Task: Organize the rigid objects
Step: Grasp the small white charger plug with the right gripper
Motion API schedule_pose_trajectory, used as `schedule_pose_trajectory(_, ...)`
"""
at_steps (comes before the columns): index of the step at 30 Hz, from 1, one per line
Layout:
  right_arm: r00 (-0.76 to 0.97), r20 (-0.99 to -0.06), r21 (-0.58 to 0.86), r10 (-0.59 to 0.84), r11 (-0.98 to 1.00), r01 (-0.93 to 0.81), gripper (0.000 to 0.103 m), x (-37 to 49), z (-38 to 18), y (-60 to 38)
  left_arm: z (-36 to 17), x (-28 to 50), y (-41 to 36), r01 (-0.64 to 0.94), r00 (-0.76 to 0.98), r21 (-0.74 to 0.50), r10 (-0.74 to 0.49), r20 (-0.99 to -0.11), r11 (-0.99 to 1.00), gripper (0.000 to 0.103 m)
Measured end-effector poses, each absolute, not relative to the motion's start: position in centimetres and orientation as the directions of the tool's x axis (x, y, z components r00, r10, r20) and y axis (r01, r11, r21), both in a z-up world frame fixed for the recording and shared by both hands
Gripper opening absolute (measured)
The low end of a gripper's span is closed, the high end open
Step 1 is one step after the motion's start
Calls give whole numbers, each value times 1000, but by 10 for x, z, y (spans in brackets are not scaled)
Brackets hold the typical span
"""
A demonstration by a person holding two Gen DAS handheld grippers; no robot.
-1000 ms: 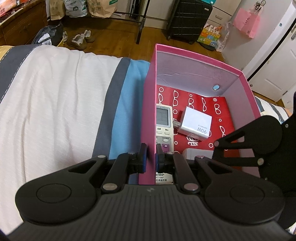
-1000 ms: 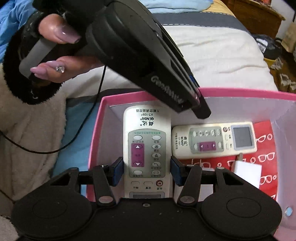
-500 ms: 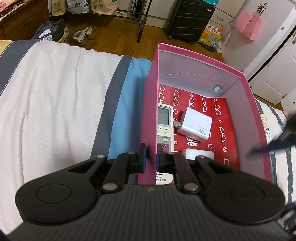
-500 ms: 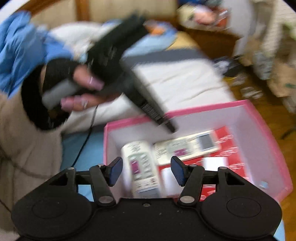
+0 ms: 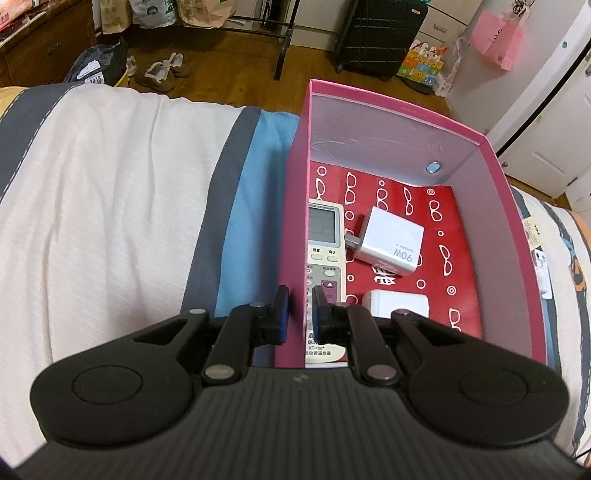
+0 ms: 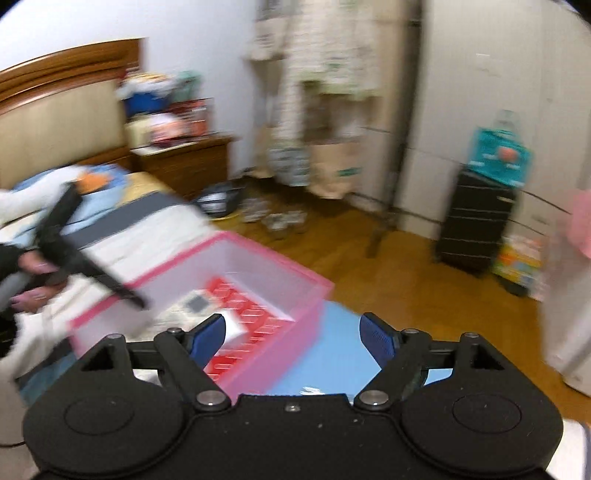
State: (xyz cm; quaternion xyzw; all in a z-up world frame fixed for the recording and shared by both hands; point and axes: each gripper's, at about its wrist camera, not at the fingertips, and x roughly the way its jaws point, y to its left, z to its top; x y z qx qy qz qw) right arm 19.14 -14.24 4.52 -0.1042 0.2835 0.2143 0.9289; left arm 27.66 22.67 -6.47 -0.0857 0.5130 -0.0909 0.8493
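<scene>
A pink box (image 5: 402, 110) sits on the bed. My left gripper (image 5: 298, 306) is shut on its left wall, one finger inside and one outside. Inside lie a white remote (image 5: 325, 254), a white 90W charger (image 5: 391, 245) and another white item (image 5: 395, 302) on red paper with a glasses print. My right gripper (image 6: 291, 338) is open and empty, lifted away above the box's corner (image 6: 288, 332); its view is blurred. The left gripper (image 6: 88, 269) shows there on the box rim.
The bed has a white, grey and blue striped cover (image 5: 110, 206). Beyond it is wooden floor (image 5: 229, 62) with shoes (image 5: 162, 72), a black suitcase (image 5: 384, 33) and a rack. A small white item (image 5: 541, 266) lies right of the box.
My right gripper let go of the second remote inside the box, opened wider, and swung up and away to the right. The left gripper kept its grip on the box wall.
</scene>
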Motion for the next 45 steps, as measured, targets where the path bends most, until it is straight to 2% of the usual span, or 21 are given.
schedule_pose_trajectory(1, 755, -569, -47, 324, 904, -424, 83, 194, 41, -154, -64, 276, 226, 68, 459, -237, -241, -855, 969, 11)
schedule_pose_trajectory(5, 719, -636, 70, 281, 949, -309, 83, 212, 18, -189, -64, 275, 225, 85, 461, -255, -265, -847, 963, 23)
schedule_pose_trajectory(10, 618, -733, 239, 286, 958, -160, 83, 233, -30, -220, -66, 275, 221, 96, 462, -230, -248, -852, 969, 23)
schedule_pose_trajectory(14, 550, -792, 261, 266, 961, -89, 83, 243, -64, -228, -68, 277, 219, 91, 452, -223, -240, -859, 971, 21)
schedule_pose_trajectory(19, 521, -821, 208, 234, 972, -109, 73, 249, -85, -222, -71, 279, 219, 67, 461, -178, -188, -867, 982, 7)
schedule_pose_trajectory(21, 523, -823, 166, 220, 975, -148, 53, 250, -88, -217, -71, 278, 220, 59, 466, -182, -188, -864, 982, 7)
schedule_pose_trajectory(24, 529, -831, 59, 174, 972, -227, 42, 247, -87, -204, -71, 279, 219, 57, 474, -174, -180, -862, 983, 7)
schedule_pose_trajectory(28, 545, -834, -45, 83, 975, -218, 42, 248, -87, -196, -70, 279, 219, 53, 469, -170, -175, -866, 984, 7)
schedule_pose_trajectory(31, 512, -856, -54, 66, 975, -215, 45, 250, -93, -198, -71, 280, 219, 54, 465, -170, -175, -868, 984, 7)
schedule_pose_trajectory(34, 482, -875, -84, 51, 963, -256, 53, 250, -93, -192, -72, 281, 219, 51, 462, -173, -176, -869, 984, 7)
schedule_pose_trajectory(37, 416, -909, -85, 25, 966, -244, 56, 253, -98, -189, -73, 281, 219, 50, 463, -172, -176, -869, 984, 7)
schedule_pose_trajectory(39, 426, -904, -65, 39, 972, -227, 61, 256, -100, -192, -72, 282, 219, 51, 462, -174, -178, -869, 983, 7)
schedule_pose_trajectory(43, 443, -894, -33, 57, 981, -193, 62, 265, -97, -196, -74, 282, 219, 46, 460, -181, -182, -869, 982, 7)
schedule_pose_trajectory(44, 444, -895, -46, 48, 979, -200, 59, 266, -98, -195, -75, 283, 219, 45, 459, -179, -180, -870, 983, 7)
schedule_pose_trajectory(45, 450, -893, -90, 16, 973, -213, 48, 266, -99, -191, -76, 283, 218, 43, 458, -178, -177, -871, 983, 7)
